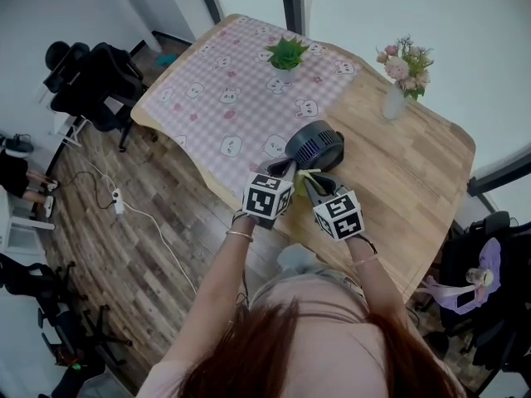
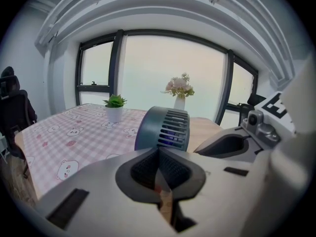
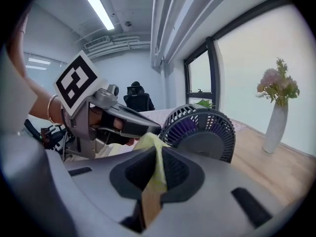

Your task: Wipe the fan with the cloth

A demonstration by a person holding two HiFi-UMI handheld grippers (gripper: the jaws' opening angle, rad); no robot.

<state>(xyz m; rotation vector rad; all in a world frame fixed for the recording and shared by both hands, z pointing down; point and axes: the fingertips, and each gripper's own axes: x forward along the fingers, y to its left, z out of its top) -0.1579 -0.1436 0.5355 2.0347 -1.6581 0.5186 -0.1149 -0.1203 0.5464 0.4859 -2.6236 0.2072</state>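
Fan (image 1: 315, 145), dark grey with purple blades behind its grille, stands on the wooden table (image 1: 415, 164) at the near edge of a pink checked tablecloth (image 1: 224, 98) printed with bears. Its front grille faces the person. The cloth (image 3: 150, 144), a yellow-green one, is pinched between the jaws of the right hand-held gripper (image 1: 309, 181), with a fold sticking up above the pads just in front of the fan's grille. I cannot tell whether the cloth touches the fan. The left hand-held gripper (image 1: 286, 166) has its jaws pressed together with nothing between them; its tip points at the fan's side, close to the rim. In the right gripper view the left hand-held gripper's tip lies just beside the cloth and the fan's edge. Farther back on the tablecloth stands a small potted plant (image 1: 287, 56), and on the bare wood to the right stands a white vase of flowers (image 1: 398, 77), well apart from the fan.
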